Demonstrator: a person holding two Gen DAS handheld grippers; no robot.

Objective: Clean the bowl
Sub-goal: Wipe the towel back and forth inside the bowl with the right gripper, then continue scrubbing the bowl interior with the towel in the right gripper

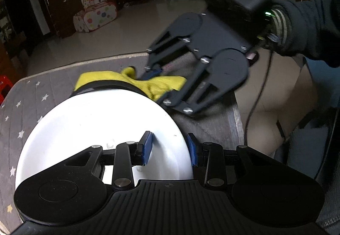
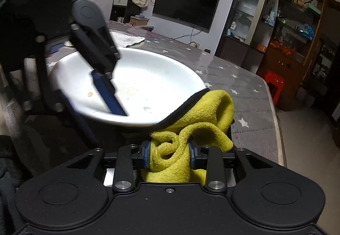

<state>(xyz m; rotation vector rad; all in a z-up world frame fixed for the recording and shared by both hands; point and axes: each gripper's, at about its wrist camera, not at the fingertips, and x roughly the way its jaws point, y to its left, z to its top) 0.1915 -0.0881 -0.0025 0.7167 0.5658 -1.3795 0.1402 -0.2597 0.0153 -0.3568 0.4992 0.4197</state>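
Left claw (image 1: 170, 150) astride tilted bowl (image 1: 95, 124) rim, right claw (image 2: 169, 155) clamping cloth (image 2: 191, 128).

A glossy, smooth white bowl (image 2: 148, 77) is being shown beside a fluffy yellow terry cloth (image 2: 204, 120) on a quilted, matt grey table cover (image 2: 250, 86).

One white bowl (image 2: 148, 77) was counted on the table (image 2: 244, 86), and just one yellow cloth (image 2: 191, 128) beside its rim. Two grippers were seen: the left gripper (image 1: 170, 150) and the right gripper (image 2: 170, 155), each fitted with two blue pads (image 1: 148, 148). One small crumb (image 2: 90, 94) was spotted inside the bowl, plus a few faint smears, too blurred to be counted. One red stool (image 2: 275, 84) was noted on the floor, one dark television (image 2: 186, 4) on the wall, and one spotted play tent (image 1: 95, 14).
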